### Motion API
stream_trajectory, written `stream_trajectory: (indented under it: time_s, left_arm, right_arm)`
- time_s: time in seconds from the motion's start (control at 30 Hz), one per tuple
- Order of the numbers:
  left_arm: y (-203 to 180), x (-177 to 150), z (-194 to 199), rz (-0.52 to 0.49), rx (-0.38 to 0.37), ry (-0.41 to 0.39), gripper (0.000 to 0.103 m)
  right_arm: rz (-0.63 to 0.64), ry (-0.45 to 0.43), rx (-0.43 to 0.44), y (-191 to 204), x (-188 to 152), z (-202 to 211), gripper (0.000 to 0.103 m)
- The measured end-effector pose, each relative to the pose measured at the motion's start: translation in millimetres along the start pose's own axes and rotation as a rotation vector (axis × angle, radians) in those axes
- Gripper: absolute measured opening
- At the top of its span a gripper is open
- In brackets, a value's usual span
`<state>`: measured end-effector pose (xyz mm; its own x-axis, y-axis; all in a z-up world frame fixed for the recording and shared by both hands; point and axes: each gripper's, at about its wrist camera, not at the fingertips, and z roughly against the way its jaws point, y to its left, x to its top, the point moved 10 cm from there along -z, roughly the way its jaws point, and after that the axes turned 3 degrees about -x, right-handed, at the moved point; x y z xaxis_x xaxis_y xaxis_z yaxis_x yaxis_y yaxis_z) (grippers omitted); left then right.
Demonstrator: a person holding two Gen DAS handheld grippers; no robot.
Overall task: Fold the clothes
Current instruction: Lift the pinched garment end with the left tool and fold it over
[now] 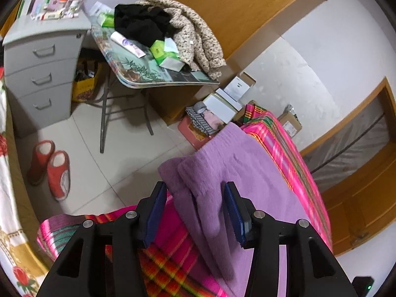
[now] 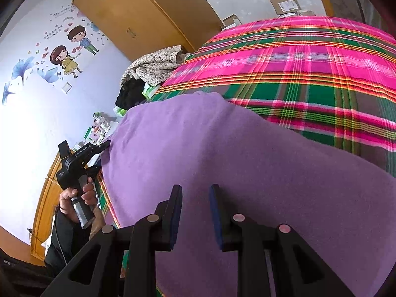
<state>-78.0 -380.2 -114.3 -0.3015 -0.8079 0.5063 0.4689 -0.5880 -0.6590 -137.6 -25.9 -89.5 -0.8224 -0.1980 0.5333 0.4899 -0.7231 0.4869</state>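
The lower part of the purple garment (image 1: 237, 173) is being cut off by the bottom edge in both views, and its overall shape cannot be told. Much of the plaid bedcover (image 2: 309, 69) is being hidden beneath it. In the right wrist view, the fingertips of the left gripper (image 2: 105, 144) are being hidden behind the garment's edge. The person's hand (image 2: 74, 198) is being cut off at a dark sleeve. Labels on the small boxes atop the grey drawer cabinet (image 1: 42, 57) are being rendered too small to read.
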Motion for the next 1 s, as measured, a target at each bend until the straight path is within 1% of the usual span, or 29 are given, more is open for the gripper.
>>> stream_trajectory:
  time_s: [0.17,0.3,0.33,0.43,0.5,0.63,0.83,1.0]
  left_arm:
    - [5,3,-7,0.057,-0.037,0.005,0.05]
    - [3,6,-7,0.051,-0.048,-0.007,0.036]
    - [2,8,-6,0.041,-0.047,-0.014,0.03]
    - [-5,10,-3,0.008,-0.044,-0.031,0.021]
    - [-11,13,0,-0.017,-0.036,-0.045,0.02]
    - [-26,19,11,-0.068,-0.044,-0.077,0.019]
    - [-66,24,31,-0.174,-0.095,-0.111,0.019]
    - [-106,19,48,-0.273,-0.162,-0.125,0.019]
  right_arm:
    - [-0.009,0.004,0.001,-2,0,-2,0.023]
    - [-0.013,0.002,-0.001,-3,0,-1,0.023]
    - [-0.014,0.001,-0.001,-3,-1,-1,0.023]
    - [-0.017,-0.003,-0.004,-4,-1,1,0.023]
    - [-0.023,-0.007,-0.006,-6,-1,3,0.023]
    - [-0.036,-0.016,-0.009,-9,-1,7,0.023]
    - [-0.056,-0.03,-0.011,-14,-2,12,0.023]
    - [-0.077,-0.049,-0.018,-22,-2,20,0.023]
